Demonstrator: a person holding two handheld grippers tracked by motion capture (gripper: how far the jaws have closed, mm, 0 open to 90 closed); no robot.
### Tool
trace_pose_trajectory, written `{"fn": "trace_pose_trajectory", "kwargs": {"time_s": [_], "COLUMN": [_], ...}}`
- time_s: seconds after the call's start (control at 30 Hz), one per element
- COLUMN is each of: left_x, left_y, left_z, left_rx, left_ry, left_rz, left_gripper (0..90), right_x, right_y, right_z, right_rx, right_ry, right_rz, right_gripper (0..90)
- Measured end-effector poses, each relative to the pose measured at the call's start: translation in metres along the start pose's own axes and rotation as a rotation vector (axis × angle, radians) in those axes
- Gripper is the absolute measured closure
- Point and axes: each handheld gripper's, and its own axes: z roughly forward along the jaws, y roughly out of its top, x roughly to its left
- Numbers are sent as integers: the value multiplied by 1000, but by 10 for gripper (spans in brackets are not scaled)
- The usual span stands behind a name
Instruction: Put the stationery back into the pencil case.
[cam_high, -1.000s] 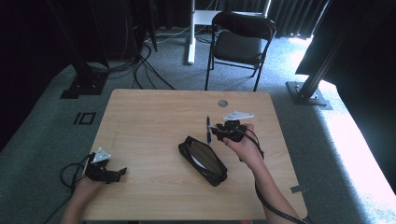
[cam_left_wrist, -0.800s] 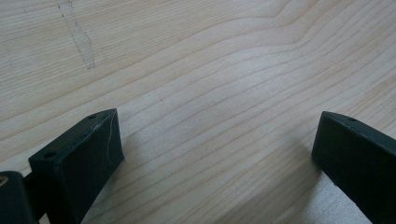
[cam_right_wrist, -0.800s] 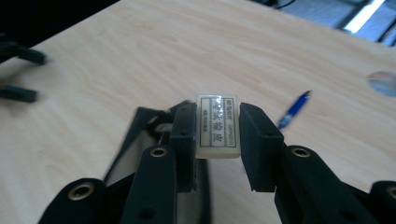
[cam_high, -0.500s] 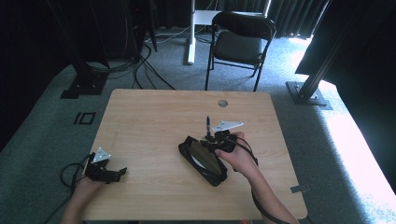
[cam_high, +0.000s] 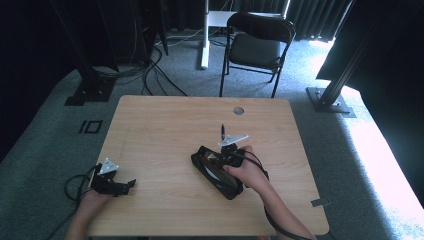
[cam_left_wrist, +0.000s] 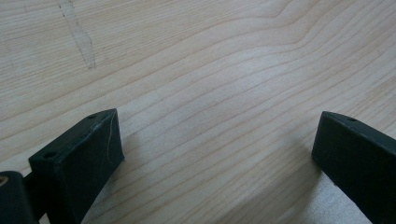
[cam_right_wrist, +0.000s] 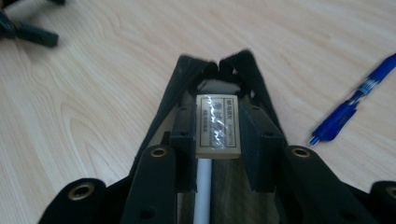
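On the wooden bench (cam_high: 165, 130), the left gripper (cam_left_wrist: 219, 158) rests well left of the open black pencil case (cam_high: 218, 171), its fingers spread wide over bare wood. The right gripper (cam_right_wrist: 218, 140) pinches a cream wrapped eraser (cam_right_wrist: 218, 126) over the case's mouth, above a white stick inside. A blue pen (cam_right_wrist: 355, 100) lies just right of the case.

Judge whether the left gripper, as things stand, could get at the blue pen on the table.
Probably not without a long reach. The left gripper sits open at the table's near left corner, while the pen lies far across, beyond the pencil case and the right gripper. Bare wood lies between; distance is the obstacle.
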Motion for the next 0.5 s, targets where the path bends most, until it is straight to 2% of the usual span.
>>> {"fn": "trace_pose_trajectory", "kwargs": {"time_s": [0.1, 0.27, 0.37, 0.5], "left_x": [0, 0, 0, 0], "left_y": [0, 0, 0, 0], "left_z": [0, 0, 0, 0], "left_rx": [0, 0, 0, 0], "left_ry": [0, 0, 0, 0], "left_rz": [0, -1, -1, 0], "left_gripper": [21, 21, 21, 21], "right_x": [1, 4, 6, 6], "right_y": [-1, -3, -3, -2], "right_z": [5, 15, 19, 23], "right_rx": [21, 57, 80, 93], "right_ry": [-8, 12, -17, -11], "right_rz": [-1, -2, -18, -11], "right_gripper": [682, 682, 682, 682]}}
